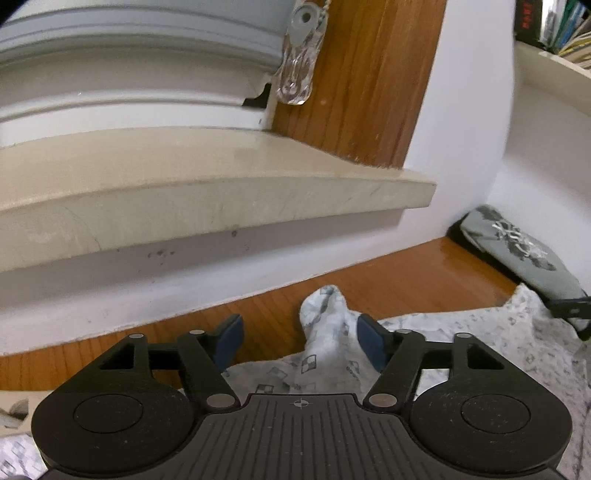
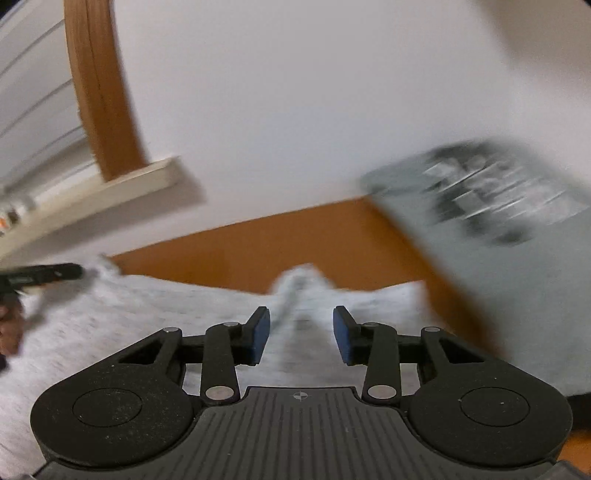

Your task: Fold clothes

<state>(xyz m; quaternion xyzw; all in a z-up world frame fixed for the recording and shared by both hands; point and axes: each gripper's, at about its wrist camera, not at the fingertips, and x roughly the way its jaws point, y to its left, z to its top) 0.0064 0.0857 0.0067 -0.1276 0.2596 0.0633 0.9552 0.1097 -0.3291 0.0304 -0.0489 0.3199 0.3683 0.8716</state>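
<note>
A white garment with a small grey check print [image 1: 332, 354] lies crumpled on an orange wooden surface [image 1: 406, 273]. In the left wrist view a peak of this cloth stands up between the blue pads [image 1: 371, 343] of my left gripper [image 1: 301, 341]. It sits close to the right pad and apart from the left one, so the gripper is open. The right wrist view is blurred. There my right gripper [image 2: 301, 334] is open over the same white garment [image 2: 147, 314], with a raised fold ahead between its fingers. My left gripper's black finger [image 2: 40, 275] shows at the left edge.
A folded grey garment with a black print [image 1: 517, 251] [image 2: 498, 229] lies at the right against the white wall. A beige sill [image 1: 221, 192] juts out above the wooden surface, with a wooden frame [image 1: 369, 92] behind it. A shelf of books [image 1: 561, 33] is at top right.
</note>
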